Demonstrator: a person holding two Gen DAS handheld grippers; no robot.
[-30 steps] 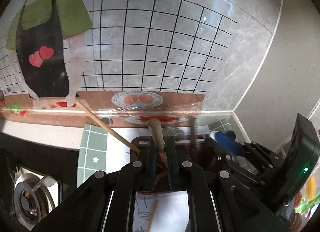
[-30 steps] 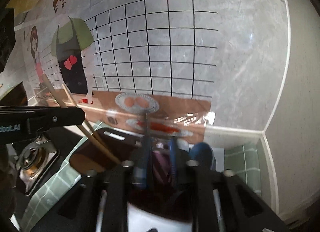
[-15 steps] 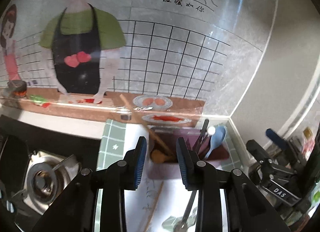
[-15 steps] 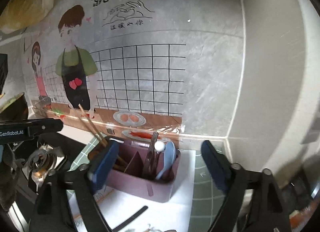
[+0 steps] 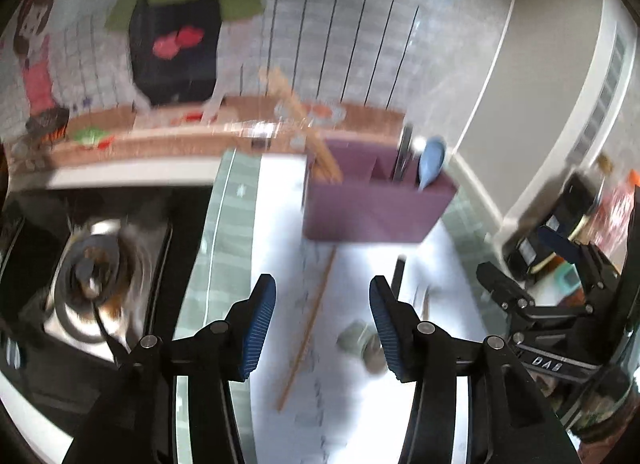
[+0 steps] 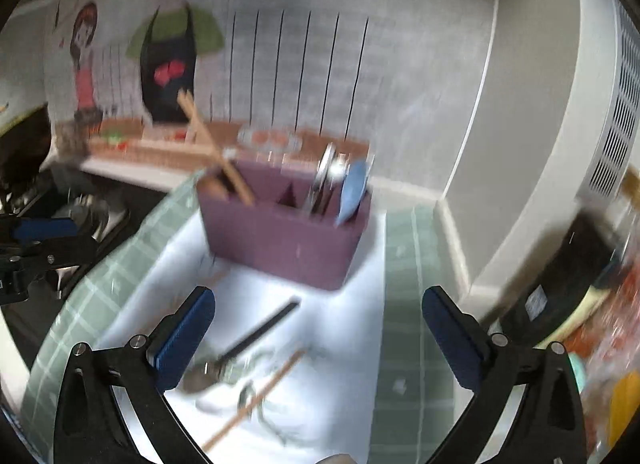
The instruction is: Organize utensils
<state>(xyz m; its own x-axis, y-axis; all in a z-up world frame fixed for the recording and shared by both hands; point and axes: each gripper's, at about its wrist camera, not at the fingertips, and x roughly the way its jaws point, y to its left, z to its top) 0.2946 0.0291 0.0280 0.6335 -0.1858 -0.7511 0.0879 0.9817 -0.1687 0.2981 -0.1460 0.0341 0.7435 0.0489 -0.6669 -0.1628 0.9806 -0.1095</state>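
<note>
A purple utensil holder point(image 5: 376, 204) point(image 6: 280, 236) stands on white paper by the wall. Wooden chopsticks point(image 5: 304, 120) point(image 6: 212, 148) lean out of its left compartment. A blue spoon point(image 5: 432, 160) point(image 6: 352, 192) and metal utensils point(image 6: 324, 180) stand in its right one. On the paper in front lie a loose chopstick point(image 5: 312, 320) point(image 6: 260, 392) and a dark-handled spoon point(image 6: 248, 344). My left gripper point(image 5: 322, 292) hovers over the paper, its jaws opening with nothing between them. My right gripper point(image 6: 316, 304) point(image 5: 532, 264) is to the right, jaws opening wide, also empty.
A gas burner point(image 5: 92, 276) sits at the left beside a green checked mat point(image 5: 232, 224). The white paper point(image 5: 360, 404) covers the mat's middle. A white appliance point(image 6: 600, 104) and cluttered packages point(image 5: 560, 200) stand at the right. A decorated wall runs behind the holder.
Both grippers have drawn back from the holder and opened. The left one let go of a wooden handle in the holder, the right one of a dark utensil there.
</note>
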